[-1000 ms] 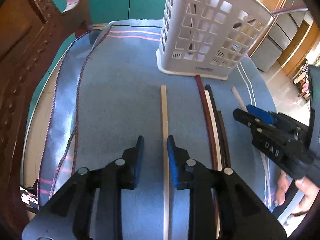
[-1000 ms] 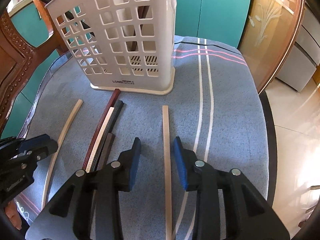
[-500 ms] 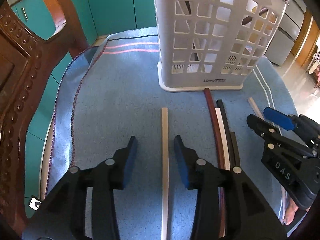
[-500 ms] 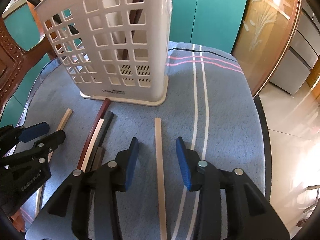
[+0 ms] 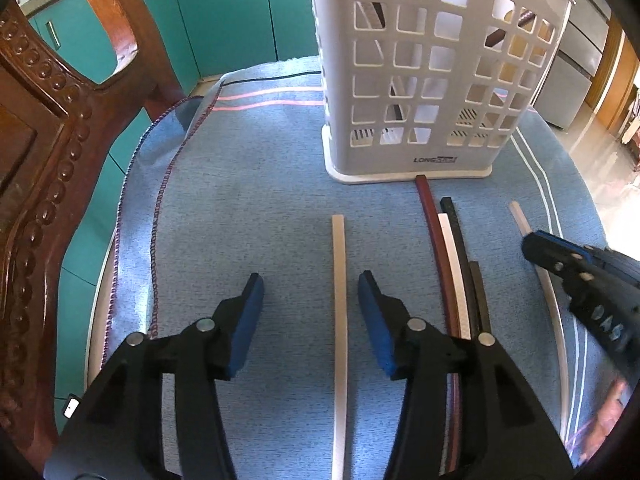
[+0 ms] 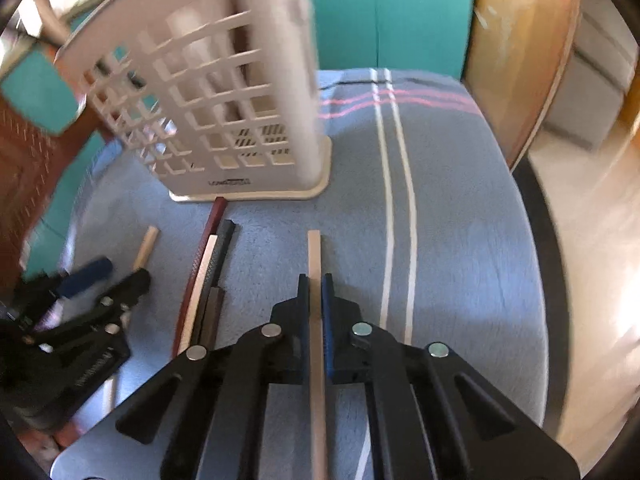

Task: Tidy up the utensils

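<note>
A white lattice basket [image 5: 436,80] stands at the back of the blue cloth; it also shows in the right wrist view [image 6: 208,104] and holds dark sticks. My left gripper [image 5: 310,292] is open, its jaws either side of a pale stick [image 5: 339,300] lying on the cloth. My right gripper [image 6: 316,284] is shut on another pale stick [image 6: 314,252]. A bundle of dark red, white and black sticks [image 5: 452,256] lies between the two, also seen in the right wrist view [image 6: 208,264].
A carved wooden chair [image 5: 44,152] stands at the left edge of the table. Teal cabinets [image 5: 236,16] are behind. The cloth's edge [image 6: 532,280] falls away to the floor on the right. The right gripper [image 5: 588,288] shows beside the bundle.
My right gripper has shut on the pale stick between its jaws. My left gripper has opened wider around its stick. Both have drawn nearer the basket.
</note>
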The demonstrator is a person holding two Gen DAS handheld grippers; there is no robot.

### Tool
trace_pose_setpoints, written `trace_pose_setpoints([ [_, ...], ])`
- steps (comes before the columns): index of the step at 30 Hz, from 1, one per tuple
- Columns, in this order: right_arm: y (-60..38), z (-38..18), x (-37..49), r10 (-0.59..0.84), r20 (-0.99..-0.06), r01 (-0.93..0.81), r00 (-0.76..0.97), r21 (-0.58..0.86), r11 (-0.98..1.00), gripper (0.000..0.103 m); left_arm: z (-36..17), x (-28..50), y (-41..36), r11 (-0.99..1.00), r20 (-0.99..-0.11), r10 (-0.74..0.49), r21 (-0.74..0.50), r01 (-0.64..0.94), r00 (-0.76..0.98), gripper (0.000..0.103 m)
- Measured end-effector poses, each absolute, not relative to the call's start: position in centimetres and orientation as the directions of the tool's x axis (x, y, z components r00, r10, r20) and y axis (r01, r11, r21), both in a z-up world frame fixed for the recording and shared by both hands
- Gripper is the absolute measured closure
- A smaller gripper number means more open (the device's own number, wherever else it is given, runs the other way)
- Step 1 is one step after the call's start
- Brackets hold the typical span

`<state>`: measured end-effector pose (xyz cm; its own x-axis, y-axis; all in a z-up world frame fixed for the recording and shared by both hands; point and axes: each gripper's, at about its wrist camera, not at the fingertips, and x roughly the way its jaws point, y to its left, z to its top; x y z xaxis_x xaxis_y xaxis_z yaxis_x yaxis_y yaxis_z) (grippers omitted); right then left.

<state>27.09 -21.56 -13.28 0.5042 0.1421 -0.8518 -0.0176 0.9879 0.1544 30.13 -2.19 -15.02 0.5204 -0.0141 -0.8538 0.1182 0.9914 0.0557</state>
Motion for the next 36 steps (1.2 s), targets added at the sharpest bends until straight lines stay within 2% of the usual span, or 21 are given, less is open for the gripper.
trace_pose_setpoints([
  [2,-22.8,-13.3,27.0,0.203,-0.85,0.018,0.487,0.241,0.97,0.096,-15.0,30.1,-2.2,0.992,-0.854,-0.014,0.055,0.118,0.52,0.053],
  [5,-23.8,-13.4,27.1,0.236,-0.848,0.033,0.474,0.285,0.958,0.096,-15.0,30.1,-2.2,0.992,-0.853,-0.011,0.058,0.116,0.521,0.051],
  [8,-23.0,-13.2,27.2,0.175,-0.854,-0.006,0.49,0.197,0.98,0.094,-15.1,30.2,-2.0,0.992,-0.852,-0.005,0.062,0.111,0.523,0.047],
  [10,-22.2,-13.1,27.0,0.148,-0.855,-0.037,0.497,0.15,0.988,0.085,-15.1,30.2,-2.0,0.992,-0.852,-0.004,0.061,0.108,0.523,0.047],
  [17,-19.6,-13.4,26.4,0.019,-0.845,-0.069,0.535,-0.021,0.997,0.071,-15.1,29.8,-2.1,0.991,-0.851,-0.007,0.066,0.119,0.526,0.047],
  [27,-18.6,-13.8,26.1,-0.019,-0.836,-0.051,0.549,-0.055,0.997,0.06,-14.8,29.2,-2.4,0.986,-0.858,-0.064,0.026,0.167,0.51,0.062],
  [34,-20.0,-13.8,26.8,0.005,-0.84,-0.062,0.543,-0.034,0.998,0.06,-14.5,28.8,-1.4,0.973,-0.867,-0.209,-0.14,0.182,0.452,0.08],
  [36,-20.2,-13.8,27.0,0.008,-0.84,-0.065,0.543,-0.032,0.997,0.06,-14.5,28.6,-1.1,0.971,-0.868,-0.225,-0.16,0.179,0.443,0.081],
])
